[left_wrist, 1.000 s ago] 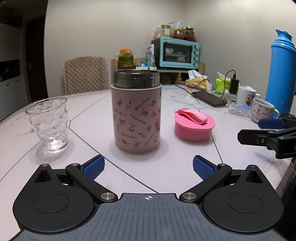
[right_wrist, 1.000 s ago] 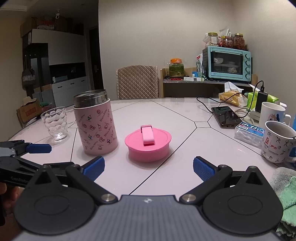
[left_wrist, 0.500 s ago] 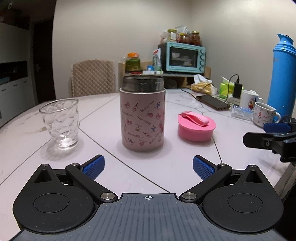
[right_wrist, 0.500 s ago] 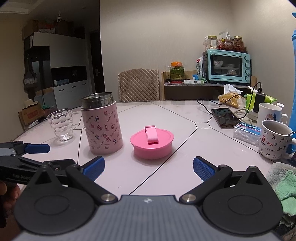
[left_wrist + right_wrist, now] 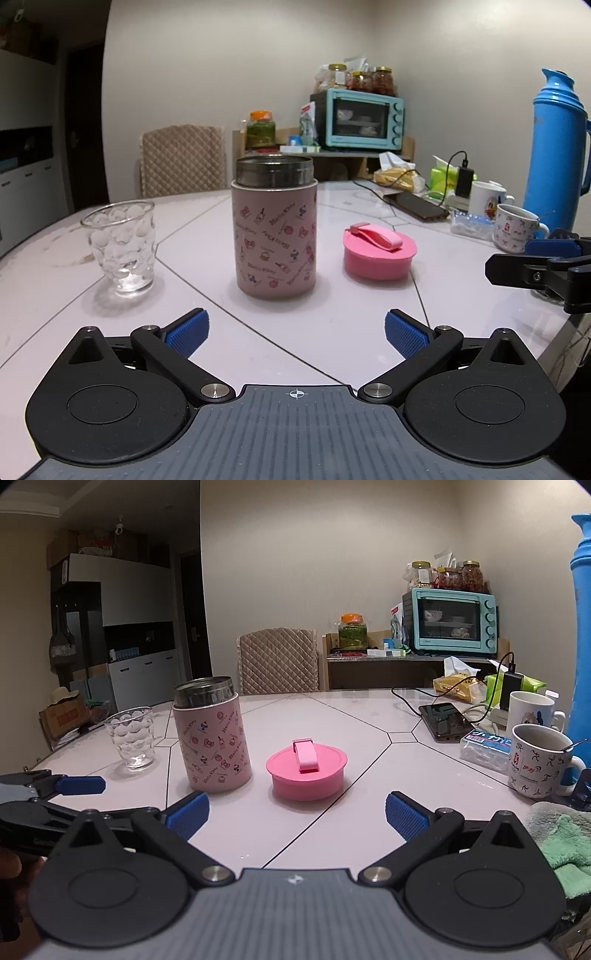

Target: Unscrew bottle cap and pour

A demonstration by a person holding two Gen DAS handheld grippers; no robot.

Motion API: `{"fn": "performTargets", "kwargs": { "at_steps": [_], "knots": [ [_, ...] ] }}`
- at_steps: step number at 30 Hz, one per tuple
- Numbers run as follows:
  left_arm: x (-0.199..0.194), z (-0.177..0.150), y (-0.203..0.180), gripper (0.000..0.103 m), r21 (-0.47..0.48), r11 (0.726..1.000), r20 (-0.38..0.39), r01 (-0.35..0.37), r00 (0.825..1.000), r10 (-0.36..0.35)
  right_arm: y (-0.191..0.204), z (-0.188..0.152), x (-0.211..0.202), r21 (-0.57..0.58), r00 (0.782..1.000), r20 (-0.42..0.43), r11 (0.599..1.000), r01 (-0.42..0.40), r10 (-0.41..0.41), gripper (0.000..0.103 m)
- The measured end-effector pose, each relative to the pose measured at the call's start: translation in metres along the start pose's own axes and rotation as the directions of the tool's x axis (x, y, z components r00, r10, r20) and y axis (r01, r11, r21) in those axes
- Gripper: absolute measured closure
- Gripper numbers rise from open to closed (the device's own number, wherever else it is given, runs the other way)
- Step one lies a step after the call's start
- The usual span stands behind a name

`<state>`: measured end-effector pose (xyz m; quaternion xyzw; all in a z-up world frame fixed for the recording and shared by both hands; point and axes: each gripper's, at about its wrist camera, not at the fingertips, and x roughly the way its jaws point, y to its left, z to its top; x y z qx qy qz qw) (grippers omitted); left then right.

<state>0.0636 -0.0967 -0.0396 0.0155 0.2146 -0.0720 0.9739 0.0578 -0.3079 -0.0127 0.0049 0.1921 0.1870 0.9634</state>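
Observation:
A pink printed flask (image 5: 275, 236) (image 5: 212, 738) stands upright on the white table, its steel mouth uncovered. Its pink cap (image 5: 378, 253) (image 5: 307, 771) with a strap lies flat to the right of it. A clear bubbled glass (image 5: 122, 247) (image 5: 132, 738) stands to the left. My left gripper (image 5: 293, 332) is open, back from the flask, nothing between its fingers. My right gripper (image 5: 295, 814) is open too, short of the cap. Each gripper shows at the edge of the other's view.
Two mugs (image 5: 541, 762), a small plastic box (image 5: 485, 747), a phone (image 5: 445, 720) with cables and a tall blue thermos (image 5: 557, 155) crowd the right side. A green cloth (image 5: 561, 845) lies by my right gripper. A chair (image 5: 279, 661) stands behind the table.
Both grippers have drawn back from the flask and cap, which look smaller and farther off. Both stayed open; nothing on the table moved.

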Motion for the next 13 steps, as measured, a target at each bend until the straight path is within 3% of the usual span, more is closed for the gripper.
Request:
{"fn": "performTargets", "kwargs": {
  "at_steps": [13],
  "knots": [
    [-0.008, -0.002, -0.003, 0.000, 0.015, 1.000, 0.013, 0.005, 1.000, -0.005, 0.002, -0.002, -0.011, 0.016, 1.000, 0.022, 1.000, -0.007, 0.007, 0.000]
  ]
}}
